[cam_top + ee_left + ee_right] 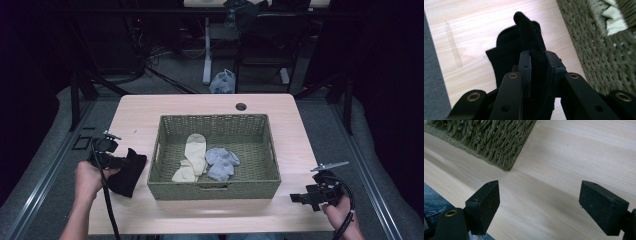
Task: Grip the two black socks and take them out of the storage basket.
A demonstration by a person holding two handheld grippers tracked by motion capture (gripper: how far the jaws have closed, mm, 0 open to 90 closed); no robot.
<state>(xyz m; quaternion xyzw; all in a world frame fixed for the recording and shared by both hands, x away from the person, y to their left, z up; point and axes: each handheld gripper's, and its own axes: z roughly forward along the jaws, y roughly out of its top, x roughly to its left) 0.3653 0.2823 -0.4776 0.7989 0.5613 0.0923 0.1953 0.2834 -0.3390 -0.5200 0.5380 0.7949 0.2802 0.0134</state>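
High view shows a light wooden table [135, 210] with a green woven basket [215, 190] standing in its middle. To the left of the basket, on the table top, lies a black sock [131, 172]. The left gripper [116, 161] is at the sock's left edge, and the person's left hand [89, 179] holds it from below in the picture.

From the left gripper view, the two black pads [525, 72] are pressed together on a fold of the sock [534, 62]. The fabric passes between them and sticks out past their tips as a raised ridge. The rest of the sock spreads flat on the wood to the left of the pads. The basket wall [596, 57] is just beside it on the right, apart from the sock.

Inside the basket lie a cream sock [192, 157] and a grey sock [221, 162], side by side and touching.

The right gripper [306, 198] is near the table's front right corner, well apart from the black sock. In the right gripper view its fingers [485, 203] stand wide apart over bare wood, with nothing between them, and a corner of the basket [499, 147] is ahead of them.
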